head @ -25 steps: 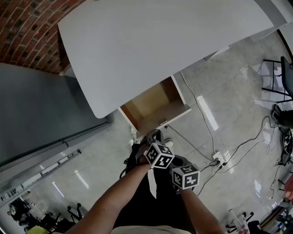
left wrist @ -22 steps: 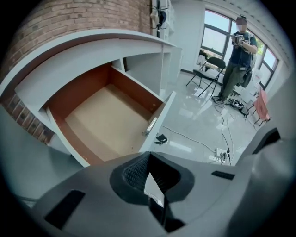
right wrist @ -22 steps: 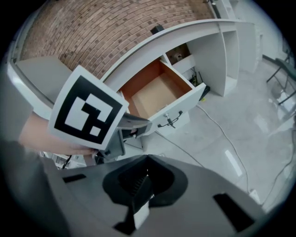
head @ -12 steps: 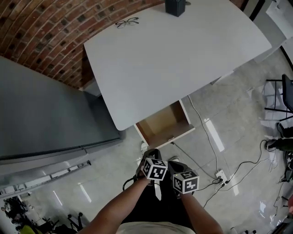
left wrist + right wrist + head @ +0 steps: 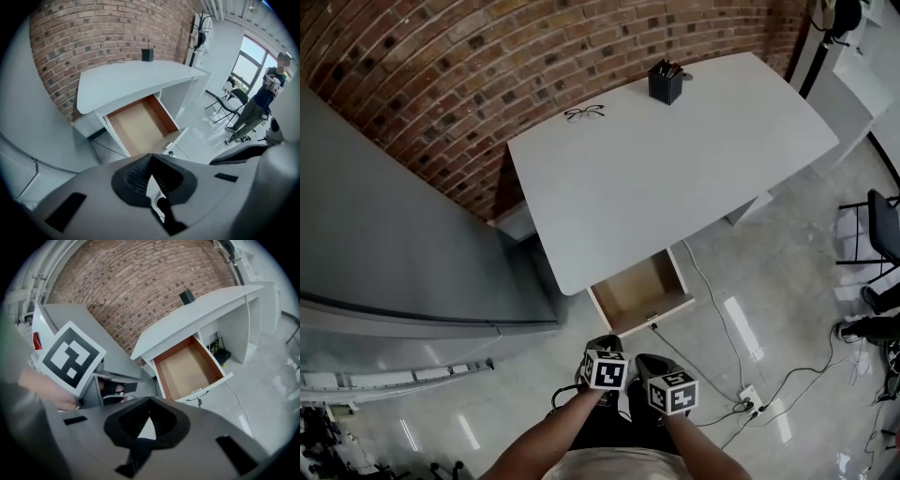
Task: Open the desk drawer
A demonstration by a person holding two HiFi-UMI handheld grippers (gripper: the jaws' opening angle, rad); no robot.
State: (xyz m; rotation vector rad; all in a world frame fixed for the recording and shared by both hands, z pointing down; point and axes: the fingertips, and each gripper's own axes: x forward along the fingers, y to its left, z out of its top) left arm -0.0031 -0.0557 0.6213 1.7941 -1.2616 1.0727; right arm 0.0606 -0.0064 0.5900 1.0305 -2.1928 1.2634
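The white desk (image 5: 675, 178) stands against a brick wall, and its wood-lined drawer (image 5: 639, 291) is pulled out from under the near left corner. Nothing shows inside it. Both grippers hang side by side in the air well short of the drawer, touching nothing. My left gripper (image 5: 602, 345) has its jaws together with nothing between them, and in its own view (image 5: 150, 157) the open drawer (image 5: 140, 124) lies ahead and below. My right gripper (image 5: 649, 361) is also shut and empty (image 5: 149, 401), with the drawer (image 5: 187, 369) ahead of it.
A pair of glasses (image 5: 584, 113) and a black pen holder (image 5: 666, 82) sit on the desk's far side. A grey cabinet (image 5: 394, 262) fills the left. Cables and a power strip (image 5: 750, 398) lie on the floor at right, near a chair (image 5: 881, 234). A person (image 5: 262, 98) stands far right.
Both grippers have risen and drawn back from the drawer, which now looks smaller and farther off. The drawer stays open. More of the desk top and the brick wall has come into view.
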